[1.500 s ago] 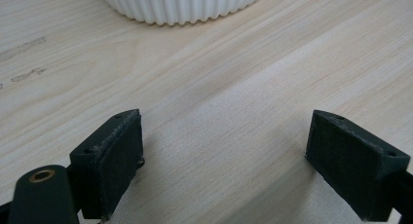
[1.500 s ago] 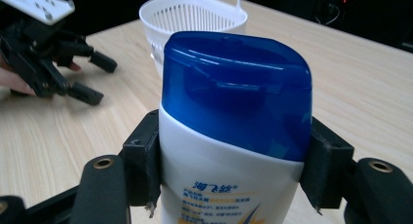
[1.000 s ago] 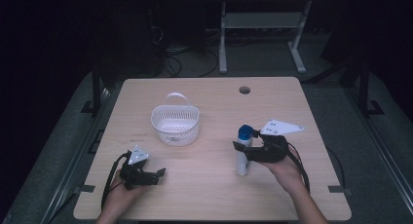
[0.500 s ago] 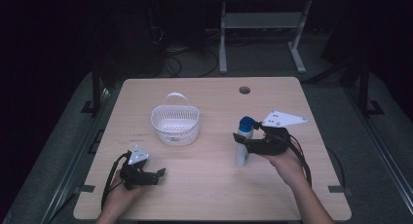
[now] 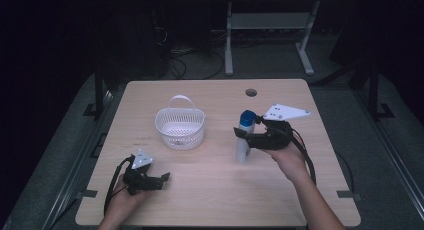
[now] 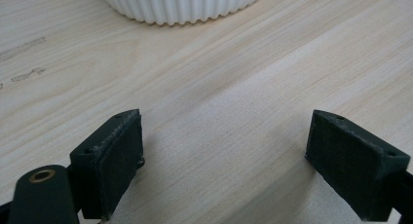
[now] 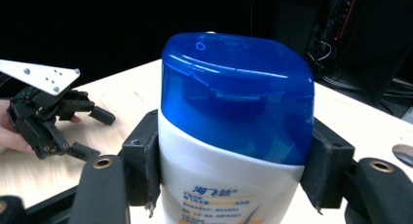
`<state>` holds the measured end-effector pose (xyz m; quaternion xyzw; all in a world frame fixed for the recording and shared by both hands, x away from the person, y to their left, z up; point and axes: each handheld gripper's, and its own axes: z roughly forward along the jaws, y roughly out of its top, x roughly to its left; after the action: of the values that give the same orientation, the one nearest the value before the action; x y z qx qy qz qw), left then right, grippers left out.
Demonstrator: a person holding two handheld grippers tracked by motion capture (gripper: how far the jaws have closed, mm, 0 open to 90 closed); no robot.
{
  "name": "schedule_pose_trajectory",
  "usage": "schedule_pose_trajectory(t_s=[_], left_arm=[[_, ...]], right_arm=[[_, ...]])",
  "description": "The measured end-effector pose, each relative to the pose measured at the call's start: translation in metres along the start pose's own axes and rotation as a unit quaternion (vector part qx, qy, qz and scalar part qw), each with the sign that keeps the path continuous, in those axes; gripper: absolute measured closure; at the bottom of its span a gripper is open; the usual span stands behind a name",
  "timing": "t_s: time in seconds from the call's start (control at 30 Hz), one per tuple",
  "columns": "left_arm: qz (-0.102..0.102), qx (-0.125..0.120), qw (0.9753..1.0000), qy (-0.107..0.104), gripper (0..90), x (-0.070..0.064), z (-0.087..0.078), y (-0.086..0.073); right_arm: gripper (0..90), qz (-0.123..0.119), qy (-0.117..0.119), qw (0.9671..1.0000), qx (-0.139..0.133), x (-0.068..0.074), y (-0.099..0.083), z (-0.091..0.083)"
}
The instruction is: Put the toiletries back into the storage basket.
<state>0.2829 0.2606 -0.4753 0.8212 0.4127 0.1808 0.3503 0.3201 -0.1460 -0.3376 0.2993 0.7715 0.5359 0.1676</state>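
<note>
A white shampoo bottle [image 5: 243, 142] with a blue cap [image 5: 247, 117] stands upright right of the table's middle. My right gripper [image 5: 241, 136] is shut on it just below the cap. In the right gripper view the bottle [image 7: 229, 151] is pressed between both pads [image 7: 141, 158]. Whether its base touches the table I cannot tell. A white ribbed basket [image 5: 180, 127] with a raised handle sits left of centre. My left gripper [image 5: 164, 179] rests open and empty near the front left edge. Its jaws [image 6: 234, 160] stand wide over bare wood, with the basket's base [image 6: 185, 5] ahead.
The light wooden table [image 5: 210, 190] has a round cable hole [image 5: 251, 92] at the back right. Dark floor, cables and a white desk frame [image 5: 270, 25] lie beyond the far edge. The left gripper [image 7: 92, 131] also appears far off in the right gripper view.
My right gripper has carried the bottle a little away from the person and slightly left, toward the table's middle. The left gripper and the basket have stayed put.
</note>
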Motion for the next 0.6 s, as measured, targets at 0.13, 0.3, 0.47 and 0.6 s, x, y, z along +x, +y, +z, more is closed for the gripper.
schedule_pose_trajectory(t_s=[0.13,0.3,0.47,0.6], left_arm=[[0.0,0.0,1.0,0.0,13.2,0.0,0.0,0.0],[0.0,0.001,1.0,0.0,13.2,0.0,0.0,0.0],[0.0,0.0,1.0,0.0,13.2,0.0,0.0,0.0],[0.0,0.0,1.0,0.0,13.2,0.0,0.0,0.0]], right_arm=[[35.4,-0.002,0.003,1.0,-0.004,-0.001,0.008,0.004],[35.4,-0.006,0.004,1.0,-0.007,-0.001,0.016,0.009],[35.4,-0.008,0.003,0.9999,-0.01,-0.001,0.024,0.013],[35.4,-0.009,0.002,0.9998,-0.017,-0.002,0.031,0.017]])
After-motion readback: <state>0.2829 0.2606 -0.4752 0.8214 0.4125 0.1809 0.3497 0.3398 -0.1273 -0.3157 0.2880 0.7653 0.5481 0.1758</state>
